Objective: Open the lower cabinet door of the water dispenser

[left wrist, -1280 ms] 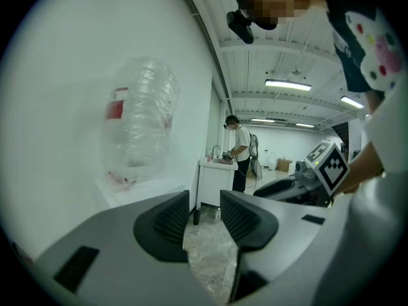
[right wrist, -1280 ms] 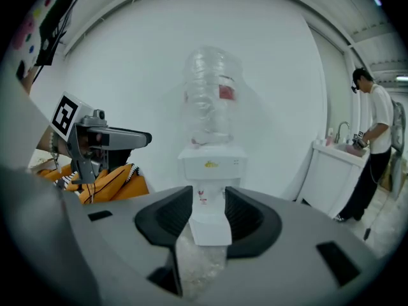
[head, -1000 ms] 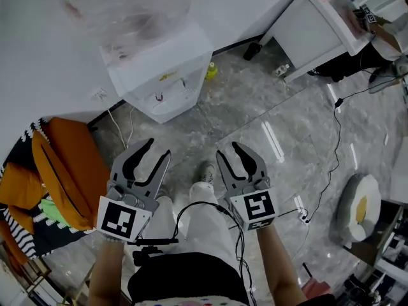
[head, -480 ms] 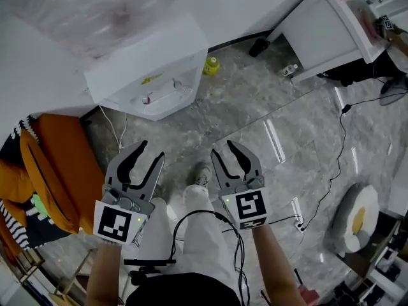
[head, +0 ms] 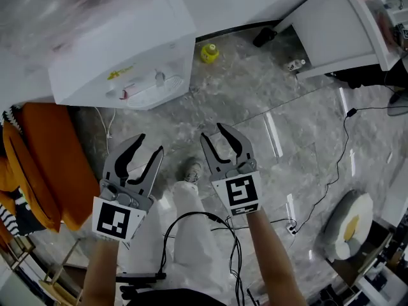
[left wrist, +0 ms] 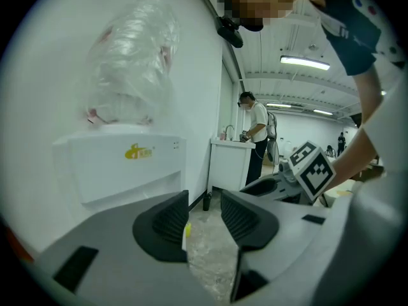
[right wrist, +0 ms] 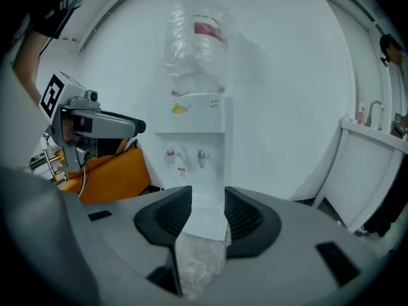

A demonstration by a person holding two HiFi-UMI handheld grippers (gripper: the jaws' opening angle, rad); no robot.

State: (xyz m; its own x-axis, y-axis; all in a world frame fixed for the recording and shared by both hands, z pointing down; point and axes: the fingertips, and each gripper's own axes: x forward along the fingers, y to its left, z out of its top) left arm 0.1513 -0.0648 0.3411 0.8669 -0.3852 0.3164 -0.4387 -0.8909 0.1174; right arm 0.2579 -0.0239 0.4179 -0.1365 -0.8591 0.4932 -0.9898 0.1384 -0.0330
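The white water dispenser [head: 121, 56] stands against the wall at the upper left of the head view, its two taps [head: 143, 85] facing me. A plastic-wrapped bottle [right wrist: 197, 43] sits on top of it. In the right gripper view the lower cabinet door [right wrist: 207, 218] shows between the jaws, some way off. My left gripper [head: 148, 145] hangs open over the floor, short of the dispenser, with nothing between its jaws. Beside it my right gripper [head: 215, 132] is open, its jaws opening further, also empty. Neither gripper touches the dispenser.
An orange bag [head: 44, 164] lies left of the dispenser. A small yellow object [head: 208, 53] sits on the floor by the wall. A white cabinet [head: 344, 30] stands at the upper right, and a black cable [head: 331, 171] runs across the marble floor. My shoe [head: 190, 169] shows between the grippers.
Both grippers have sunk and come nearer the dispenser. The dispenser now looms larger and further left in the head view.
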